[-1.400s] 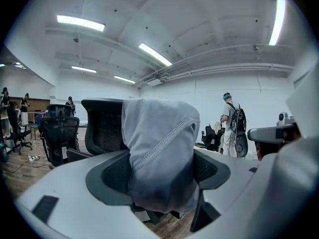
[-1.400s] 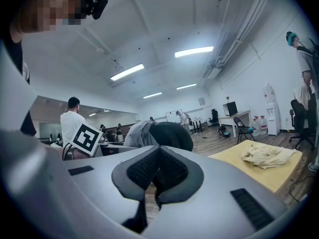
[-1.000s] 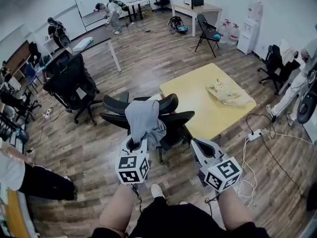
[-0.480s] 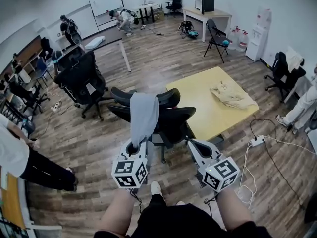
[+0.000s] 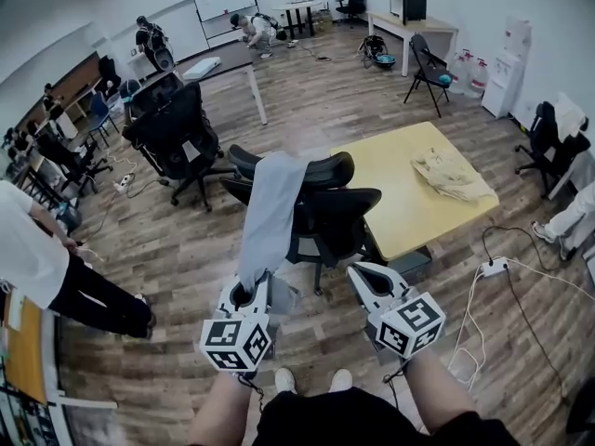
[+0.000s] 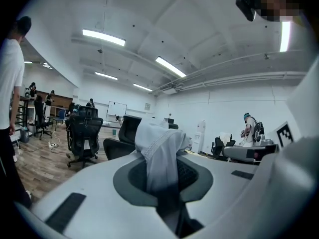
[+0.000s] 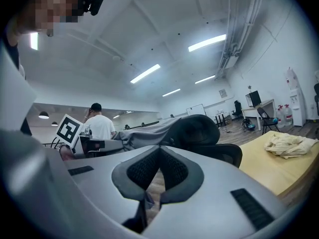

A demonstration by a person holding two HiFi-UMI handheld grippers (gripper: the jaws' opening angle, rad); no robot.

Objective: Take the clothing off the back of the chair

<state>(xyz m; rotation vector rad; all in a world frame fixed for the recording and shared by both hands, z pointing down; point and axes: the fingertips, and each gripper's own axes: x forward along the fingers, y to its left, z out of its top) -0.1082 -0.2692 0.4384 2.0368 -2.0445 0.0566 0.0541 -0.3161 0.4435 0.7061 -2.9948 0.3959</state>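
Note:
A grey garment (image 5: 270, 216) hangs over the headrest of the black office chair (image 5: 330, 221) and stretches in a long strip down to my left gripper (image 5: 245, 294). That gripper is shut on the garment's lower end; in the left gripper view the cloth (image 6: 158, 148) fills the space between the pads, and my left gripper (image 6: 162, 183) points at the chair. My right gripper (image 5: 364, 277) hovers to the right of the garment, near the chair's back, apart from it. In the right gripper view my right gripper (image 7: 159, 156) has its pads together with nothing held, and the draped chair (image 7: 197, 128) lies just beyond.
A yellow table (image 5: 400, 203) with a beige cloth (image 5: 454, 175) stands right behind the chair. Another black chair (image 5: 177, 137) is at the left, a person (image 5: 37, 268) at the far left. A power strip with cables (image 5: 493, 268) lies on the floor at the right.
Both grippers have drawn back toward me and away from the chair. The left one has pulled the garment from a bunched heap into a long taut strip still hanging over the headrest.

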